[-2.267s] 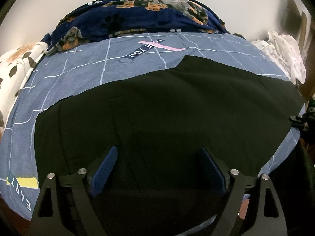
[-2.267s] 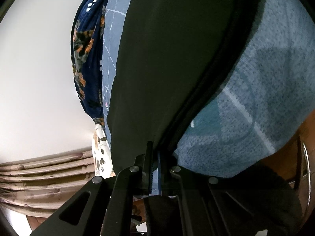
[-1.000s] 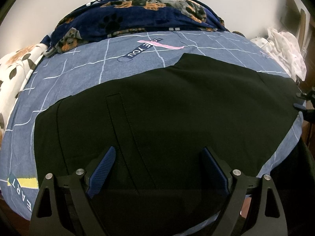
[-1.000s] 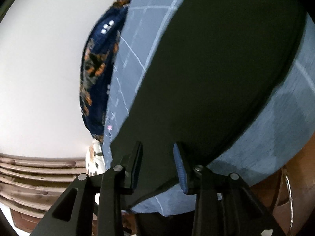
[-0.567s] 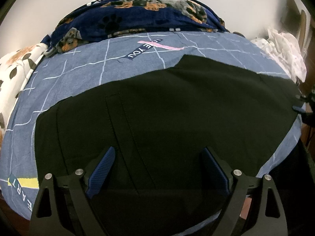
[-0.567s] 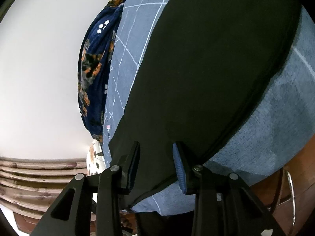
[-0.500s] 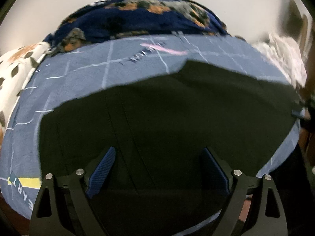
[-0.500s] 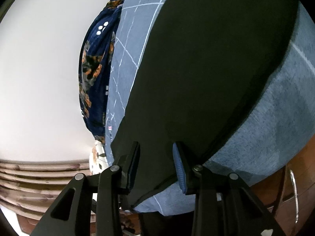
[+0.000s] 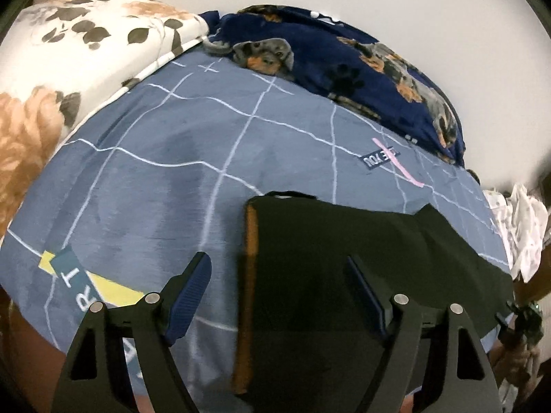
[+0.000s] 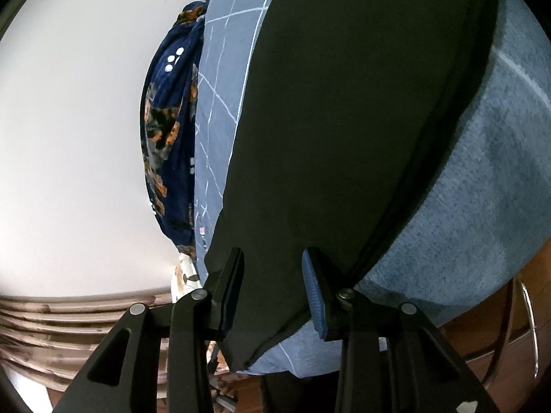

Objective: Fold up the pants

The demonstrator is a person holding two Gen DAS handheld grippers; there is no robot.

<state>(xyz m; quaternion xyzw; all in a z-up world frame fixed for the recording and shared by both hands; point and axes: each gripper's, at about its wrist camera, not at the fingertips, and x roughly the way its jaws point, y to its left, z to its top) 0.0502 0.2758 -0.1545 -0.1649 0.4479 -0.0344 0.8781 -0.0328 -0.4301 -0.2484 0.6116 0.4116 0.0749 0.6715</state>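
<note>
The black pants (image 9: 361,258) lie flat on the blue grid-patterned bed sheet (image 9: 172,172). Their waistband end with a brown inner lining (image 9: 249,251) faces left in the left wrist view. My left gripper (image 9: 279,292) is open and empty, its jaws standing either side of the waistband edge, just above the cloth. In the right wrist view the pants (image 10: 344,120) fill the middle. My right gripper (image 10: 272,275) is open and empty over the other end of the pants, near the bed's edge.
A navy dog-print blanket (image 9: 344,65) lies along the wall at the far side. A floral pillow (image 9: 69,51) sits at the far left. White clothes (image 9: 520,234) are heaped at the right. Brown wooden furniture (image 10: 499,344) stands below the bed edge.
My left gripper has swung left, so the pants' waistband edge and bare sheet now show between its fingers. My right gripper, shut on the pants' edge 2.3 s ago, has opened and let go.
</note>
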